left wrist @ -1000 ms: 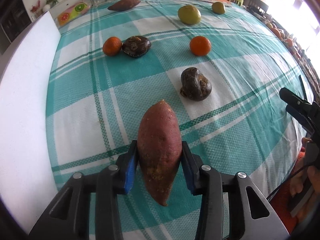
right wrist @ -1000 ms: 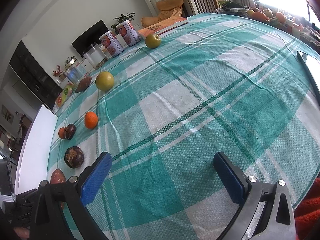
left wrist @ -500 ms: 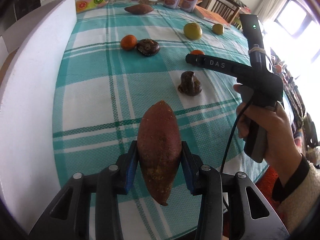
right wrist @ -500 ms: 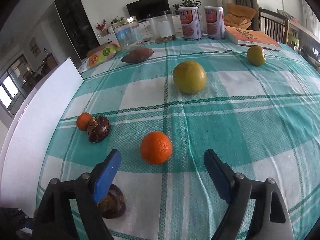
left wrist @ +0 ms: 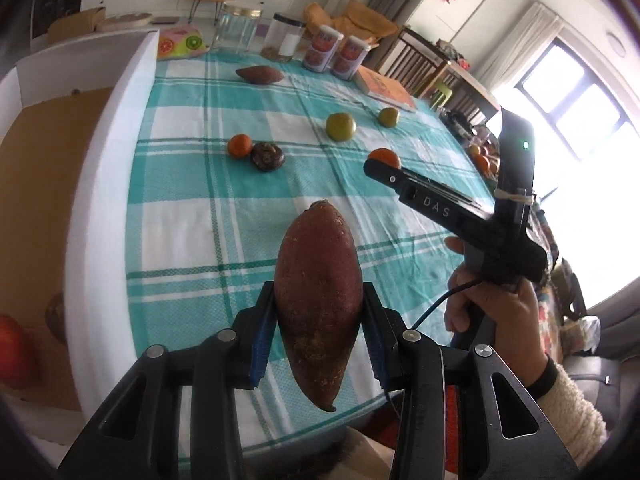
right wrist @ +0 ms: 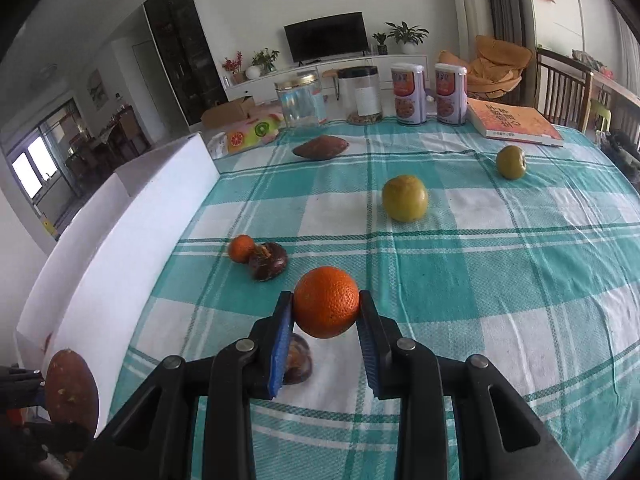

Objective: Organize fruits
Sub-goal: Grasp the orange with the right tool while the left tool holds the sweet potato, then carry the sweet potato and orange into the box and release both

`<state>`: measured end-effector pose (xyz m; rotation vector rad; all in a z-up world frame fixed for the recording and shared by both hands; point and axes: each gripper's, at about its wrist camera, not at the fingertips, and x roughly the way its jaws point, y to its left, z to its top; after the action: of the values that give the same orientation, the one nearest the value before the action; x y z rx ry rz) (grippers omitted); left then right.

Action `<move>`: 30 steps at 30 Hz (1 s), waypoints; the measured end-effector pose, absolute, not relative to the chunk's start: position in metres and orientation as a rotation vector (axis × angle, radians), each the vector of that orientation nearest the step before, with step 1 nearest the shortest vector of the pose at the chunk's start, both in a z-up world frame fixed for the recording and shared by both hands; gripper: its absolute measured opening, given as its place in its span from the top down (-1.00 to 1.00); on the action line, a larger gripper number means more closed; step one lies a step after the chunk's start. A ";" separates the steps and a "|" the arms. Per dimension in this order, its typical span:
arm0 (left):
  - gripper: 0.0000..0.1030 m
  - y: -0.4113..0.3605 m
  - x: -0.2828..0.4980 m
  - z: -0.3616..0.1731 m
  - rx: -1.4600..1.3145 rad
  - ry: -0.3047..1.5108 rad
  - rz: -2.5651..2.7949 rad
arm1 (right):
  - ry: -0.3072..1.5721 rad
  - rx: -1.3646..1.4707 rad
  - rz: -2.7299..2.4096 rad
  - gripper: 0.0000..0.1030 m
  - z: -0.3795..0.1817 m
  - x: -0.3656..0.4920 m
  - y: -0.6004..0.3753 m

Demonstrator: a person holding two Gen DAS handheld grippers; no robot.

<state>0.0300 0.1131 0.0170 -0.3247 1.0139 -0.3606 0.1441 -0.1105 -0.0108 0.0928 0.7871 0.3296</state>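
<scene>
Over a checked bench, the right claw is clamped on an orange, pads pinching its widest girth, while the left claw grips a sweet potato lengthwise, both lifted clear of the cloth. Just below the orange sits a dark brown fruit; farther off lie a small orange touching another brown fruit, two green fruits and a second sweet potato. Carrying well likely means steady pressure and level wrists toward the white box at left, as round fruit may roll out.
</scene>
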 end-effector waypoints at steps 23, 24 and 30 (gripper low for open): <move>0.01 0.317 0.004 -0.034 -0.307 1.000 0.378 | 0.903 -0.125 0.854 -0.12 -0.020 0.081 0.158; -0.29 0.317 0.004 -0.033 -0.301 0.988 0.384 | 0.885 -0.109 0.834 -0.31 -0.018 0.083 0.151; -0.73 0.288 0.011 -0.008 -0.302 0.872 0.317 | 0.791 -0.036 0.666 -0.67 0.000 0.094 0.073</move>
<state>0.0110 0.2880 -0.0078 -0.3018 0.8724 0.3168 0.0936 0.0734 0.0003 -0.0361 0.7914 0.6656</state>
